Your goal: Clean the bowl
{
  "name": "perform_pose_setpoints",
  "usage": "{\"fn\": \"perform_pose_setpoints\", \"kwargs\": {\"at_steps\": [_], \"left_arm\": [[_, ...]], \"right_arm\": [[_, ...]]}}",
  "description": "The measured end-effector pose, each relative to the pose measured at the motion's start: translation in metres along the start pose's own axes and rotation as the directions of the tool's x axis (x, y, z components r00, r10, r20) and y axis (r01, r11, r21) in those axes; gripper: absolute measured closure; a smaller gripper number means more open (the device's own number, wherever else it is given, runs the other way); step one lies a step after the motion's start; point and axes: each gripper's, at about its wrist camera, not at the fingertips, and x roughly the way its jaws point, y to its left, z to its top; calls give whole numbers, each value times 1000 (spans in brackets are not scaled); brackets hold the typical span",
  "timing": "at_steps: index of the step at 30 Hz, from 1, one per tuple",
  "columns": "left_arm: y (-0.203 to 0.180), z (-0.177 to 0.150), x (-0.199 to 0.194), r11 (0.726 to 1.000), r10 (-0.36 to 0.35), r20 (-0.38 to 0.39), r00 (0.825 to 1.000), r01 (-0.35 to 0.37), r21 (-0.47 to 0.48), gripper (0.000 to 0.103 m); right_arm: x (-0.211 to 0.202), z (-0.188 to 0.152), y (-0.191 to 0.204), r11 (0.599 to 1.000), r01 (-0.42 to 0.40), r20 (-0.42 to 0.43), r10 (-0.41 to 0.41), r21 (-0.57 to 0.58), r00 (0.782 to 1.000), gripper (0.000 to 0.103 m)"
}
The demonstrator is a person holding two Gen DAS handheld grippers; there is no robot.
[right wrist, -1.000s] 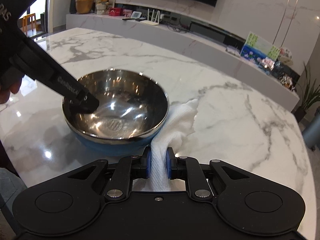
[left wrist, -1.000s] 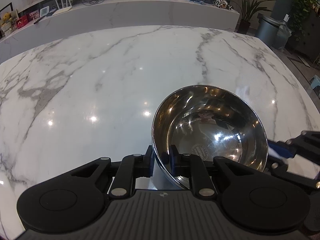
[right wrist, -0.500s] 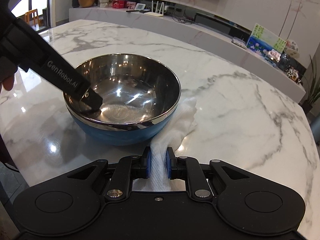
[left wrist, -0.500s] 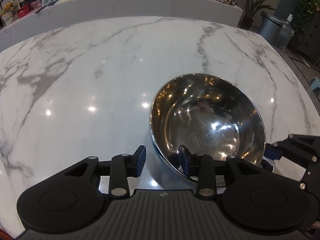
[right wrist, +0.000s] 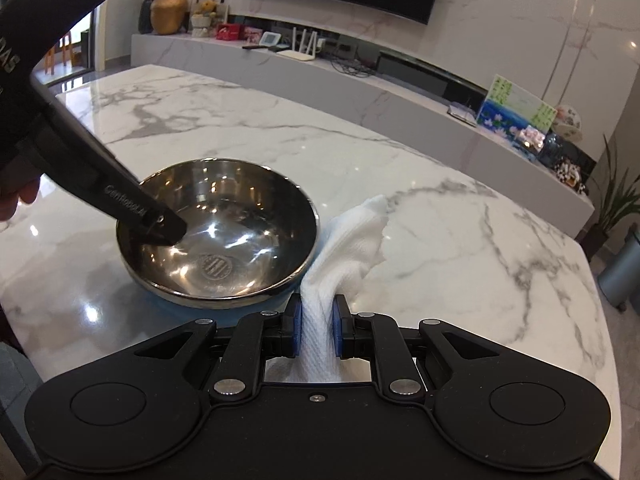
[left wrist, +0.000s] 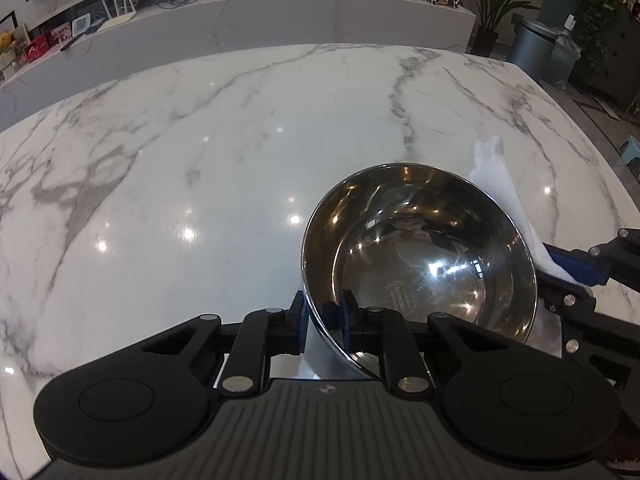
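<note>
My left wrist camera sits just behind the left gripper (left wrist: 324,326), looking forward and down, close over the shiny steel bowl (left wrist: 420,256) on the white grey-veined marble table (left wrist: 200,160). My right wrist camera looks along the right gripper (right wrist: 316,330) from the bowl's (right wrist: 218,244) opposite side, lower and slightly farther back. Both views share the bowl, the white woven cloth (right wrist: 344,248) (left wrist: 500,184) and the table (right wrist: 460,248), and each shows the other gripper.

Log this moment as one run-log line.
left gripper: shut on bowl rim | right gripper: shut on white cloth beside bowl | wiping: not yet begun
</note>
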Motion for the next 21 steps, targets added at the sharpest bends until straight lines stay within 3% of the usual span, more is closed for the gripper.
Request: {"fn": "perform_pose_setpoints", "kwargs": {"at_steps": [13, 21], "left_arm": [[2, -3, 0, 1000, -3, 13, 1000, 3, 0, 88], [3, -8, -2, 1000, 5, 2, 1000, -5, -24, 75]], "right_arm": [[17, -7, 10, 999, -43, -57, 44, 23, 997, 90], [20, -11, 14, 999, -46, -74, 47, 22, 996, 90]]}}
